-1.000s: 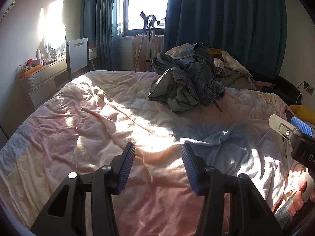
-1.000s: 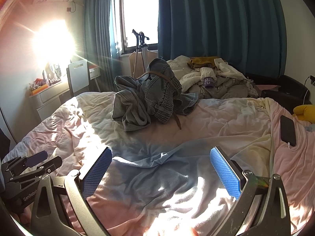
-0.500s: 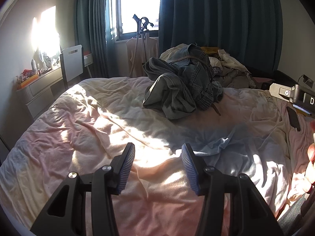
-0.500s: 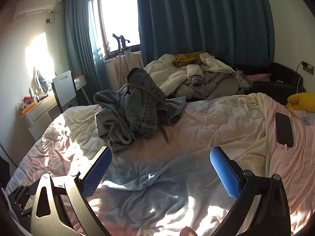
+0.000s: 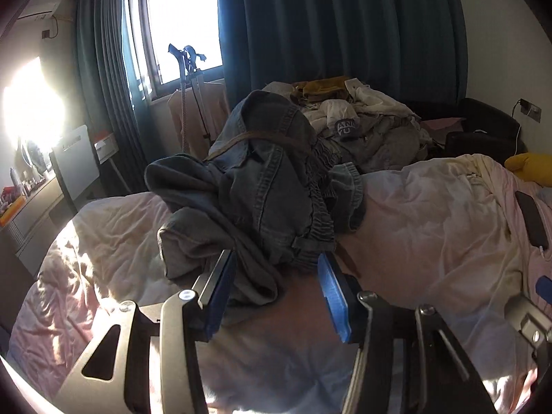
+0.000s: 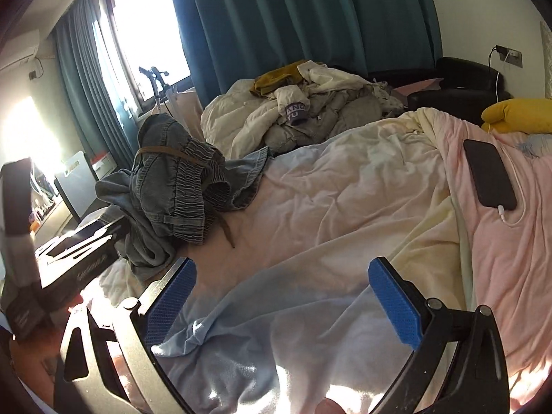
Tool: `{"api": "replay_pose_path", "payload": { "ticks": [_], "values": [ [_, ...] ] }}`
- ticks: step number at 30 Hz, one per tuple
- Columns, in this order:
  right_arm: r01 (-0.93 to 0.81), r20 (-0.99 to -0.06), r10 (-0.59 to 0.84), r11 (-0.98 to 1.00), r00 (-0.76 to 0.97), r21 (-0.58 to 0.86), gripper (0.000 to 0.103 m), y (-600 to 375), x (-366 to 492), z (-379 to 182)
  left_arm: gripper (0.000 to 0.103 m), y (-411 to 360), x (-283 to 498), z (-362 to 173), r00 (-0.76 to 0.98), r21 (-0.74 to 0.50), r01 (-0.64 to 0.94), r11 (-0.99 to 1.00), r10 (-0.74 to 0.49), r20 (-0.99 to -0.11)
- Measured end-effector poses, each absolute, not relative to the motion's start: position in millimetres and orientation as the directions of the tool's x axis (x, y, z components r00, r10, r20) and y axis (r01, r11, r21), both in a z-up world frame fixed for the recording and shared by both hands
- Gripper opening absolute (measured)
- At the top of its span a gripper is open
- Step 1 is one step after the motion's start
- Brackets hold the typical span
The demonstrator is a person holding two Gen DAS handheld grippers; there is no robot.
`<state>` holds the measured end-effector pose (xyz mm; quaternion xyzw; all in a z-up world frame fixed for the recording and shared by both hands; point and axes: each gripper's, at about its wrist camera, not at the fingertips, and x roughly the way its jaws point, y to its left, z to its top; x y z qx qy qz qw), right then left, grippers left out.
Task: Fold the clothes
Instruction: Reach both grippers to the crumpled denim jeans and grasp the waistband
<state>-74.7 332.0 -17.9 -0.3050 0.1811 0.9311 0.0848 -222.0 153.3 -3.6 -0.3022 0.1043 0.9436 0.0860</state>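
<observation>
Closer now, left claw [image 5: 276,293] gapes around the denim heap's [image 5: 262,200] near edge; right claw [image 6: 283,303] wide over bare quilt [image 6: 345,186].

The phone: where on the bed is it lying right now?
In the right wrist view the phone lies on the pink blanket at the right, cable plugged in, just below the yellow pillow.

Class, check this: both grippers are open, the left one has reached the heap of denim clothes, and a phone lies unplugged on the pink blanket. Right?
One error: the phone is plugged in, as the right wrist view shows a white cable at its near end. The rest stands: left gripper and right gripper open, the left at the denim clothes.
</observation>
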Motion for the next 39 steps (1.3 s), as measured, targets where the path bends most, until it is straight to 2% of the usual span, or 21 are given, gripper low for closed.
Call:
{"api": "replay_pose_path", "payload": {
  "ticks": [5,10,12,13,15,16,22,31,39],
  "values": [
    [-0.282,-0.623,0.002,-0.893,-0.782,0.351,0.102,347.1,-90.9,-42.4,0.051,171.6,-277.4,-24.3,-0.793,0.183,-0.194,-0.964,0.044,-0.607],
    [-0.302,-0.644,-0.004,-0.881,-0.765,0.364,0.102,352.9,-105.5,-64.3,0.049,178.2,-299.2,-36.1,-0.811,0.25,-0.173,-0.953,-0.006,-0.584],
    [-0.298,-0.642,-0.009,-0.88,-0.767,0.369,0.102,351.0,-109.0,-69.1,0.033,177.2,-298.7,-36.5,-0.813,0.251,-0.181,-0.951,0.001,-0.582],
    [-0.296,-0.641,-0.013,-0.88,-0.768,0.372,0.102,350.1,-110.7,-71.4,0.029,176.4,-297.8,-36.0,-0.814,0.251,-0.181,-0.951,0.002,-0.581],
    [-0.283,-0.642,-0.019,-0.887,-0.766,0.364,0.102,345.4,-113.2,-74.3,0.007,173.4,-292.6,-31.9,-0.817,0.244,-0.181,-0.953,0.008,-0.576],
    [-0.276,-0.642,-0.022,-0.891,-0.766,0.36,0.102,343.3,-114.5,-74.9,0.005,170.8,-287.7,-27.8,-0.821,0.237,-0.183,-0.954,0.015,-0.571],
    [-0.253,-0.616,-0.018,-0.902,-0.788,0.349,0.102,336.7,-108.8,-67.4,0.003,149.5,-255.2,-0.6,-0.837,0.183,-0.189,-0.965,0.061,-0.543],
    [-0.213,-0.574,-0.016,-0.92,-0.819,0.33,0.102,326.2,-92.1,-45.5,0.003,77.5,-156.4,54.2,-0.866,0.022,-0.192,-0.981,0.159,-0.474],
    [-0.079,-0.554,-0.132,-0.937,-0.822,0.341,0.102,300.0,-69.8,-29.9,0.003,-10.9,-86.4,23.9,-0.838,-0.127,-0.108,-0.986,0.159,-0.521]
  ]
}}
